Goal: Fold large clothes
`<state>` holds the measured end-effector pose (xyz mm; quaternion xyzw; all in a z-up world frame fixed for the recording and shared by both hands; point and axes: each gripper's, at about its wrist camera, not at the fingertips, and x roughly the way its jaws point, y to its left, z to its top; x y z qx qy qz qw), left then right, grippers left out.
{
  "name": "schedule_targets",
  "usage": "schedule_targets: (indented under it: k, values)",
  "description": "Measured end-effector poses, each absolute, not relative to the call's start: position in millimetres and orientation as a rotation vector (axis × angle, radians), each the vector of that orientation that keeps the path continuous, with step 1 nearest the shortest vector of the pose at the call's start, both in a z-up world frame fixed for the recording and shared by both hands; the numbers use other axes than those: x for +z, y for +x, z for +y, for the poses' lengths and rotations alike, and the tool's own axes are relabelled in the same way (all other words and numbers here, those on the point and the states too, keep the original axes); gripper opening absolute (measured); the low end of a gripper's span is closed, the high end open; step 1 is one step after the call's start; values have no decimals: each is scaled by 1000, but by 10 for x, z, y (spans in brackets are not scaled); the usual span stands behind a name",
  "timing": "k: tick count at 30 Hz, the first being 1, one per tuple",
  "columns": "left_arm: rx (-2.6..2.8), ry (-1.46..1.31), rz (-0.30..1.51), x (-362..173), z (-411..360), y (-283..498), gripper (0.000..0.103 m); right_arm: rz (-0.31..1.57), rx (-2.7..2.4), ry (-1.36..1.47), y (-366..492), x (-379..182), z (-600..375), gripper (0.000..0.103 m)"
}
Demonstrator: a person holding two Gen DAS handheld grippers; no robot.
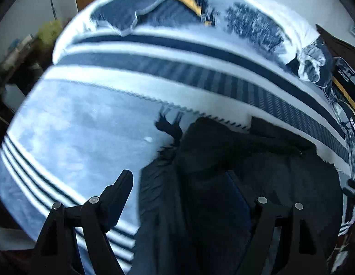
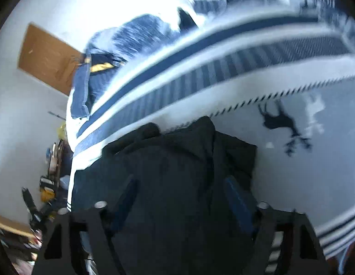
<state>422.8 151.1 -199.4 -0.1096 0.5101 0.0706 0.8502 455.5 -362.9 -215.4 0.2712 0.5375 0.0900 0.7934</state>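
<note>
A large dark navy garment [image 1: 223,171] lies bunched on a bed with a blue-and-white striped blanket [image 1: 85,126]. In the left wrist view my left gripper [image 1: 182,185] hangs just above the garment with its jaws wide apart; its left finger [image 1: 117,194] is over the blanket, the right one over the cloth. In the right wrist view the same garment [image 2: 173,171] fills the middle. My right gripper [image 2: 182,192] is open above it, both fingers spread over the dark cloth, nothing pinched between them. Both views are motion-blurred.
Blue pillows and a yellow-trimmed cushion [image 1: 189,0] lie at the head of the bed. Patterned bedding [image 1: 315,64] is heaped on the right. A brown door [image 2: 49,57] and cluttered shelves [image 2: 51,183] stand beside the bed. A dark deer print [image 2: 283,123] marks the blanket.
</note>
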Motion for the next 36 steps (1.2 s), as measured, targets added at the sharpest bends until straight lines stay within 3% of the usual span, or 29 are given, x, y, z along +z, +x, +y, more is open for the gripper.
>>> schedule_targets:
  k: [1, 3, 4, 5, 6, 8, 12, 15, 18, 21, 22, 23, 24, 25, 26, 30, 36]
  values:
    - [137, -258, 1078, -2065, 1523, 4292, 80, 1182, 177, 569, 4685, -2269, -3635, 72]
    - [115, -299, 1045, -2124, 1522, 4321, 61, 1230, 137, 567, 4888, -2504, -3665, 65]
    - [105, -317, 1040, -2147, 1518, 4339, 31, 1260, 138, 587, 4957, -2611, -3672, 49]
    - [83, -351, 1052, -2178, 1530, 4357, 7, 1275, 147, 608, 5022, -2675, -3667, 21]
    - [64, -378, 1044, -2183, 1518, 4370, 4, 1279, 164, 636, 5041, -2706, -3665, 11]
    - [62, -380, 948, -2052, 1553, 4319, 3, 1226, 155, 604, 5029, -2555, -3671, 4]
    - [101, -404, 892, -1978, 1594, 4381, 2, 1057, 139, 573, 4931, -2057, -3699, 2]
    - [234, -256, 986, -2285, 1461, 4661, 2, 1117, 48, 380, 5132, -2156, -3435, 2]
    - [234, -342, 1143, -2548, 1541, 4744, 6, 1283, 13, 343, 5330, -2625, -3287, 3]
    - [174, -455, 1032, -2196, 1755, 4421, 11, 1270, 59, 555, 5187, -2546, -3373, 7]
    - [172, -451, 981, -2028, 1812, 4276, 30, 1196, 82, 601, 5045, -2358, -3408, 7]
    - [197, -435, 917, -1809, 1872, 4047, 66, 1151, 86, 613, 4938, -2221, -3424, 17]
    - [227, -425, 882, -1672, 1923, 3886, 83, 1098, 88, 627, 4782, -2036, -3434, 30]
    - [255, -419, 832, -1519, 1969, 3660, 92, 1053, 89, 637, 4618, -1851, -3431, 74]
    - [257, -422, 806, -1432, 2009, 3522, 92, 985, 92, 643, 4403, -1617, -3388, 89]
    - [296, -457, 792, -1163, 1987, 2719, 92, 890, 254, 568, 3653, -1002, -2987, 89]
    - [358, -312, 755, -959, 1547, 1936, 92, 799, 274, 463, 2607, -792, -2430, 89]
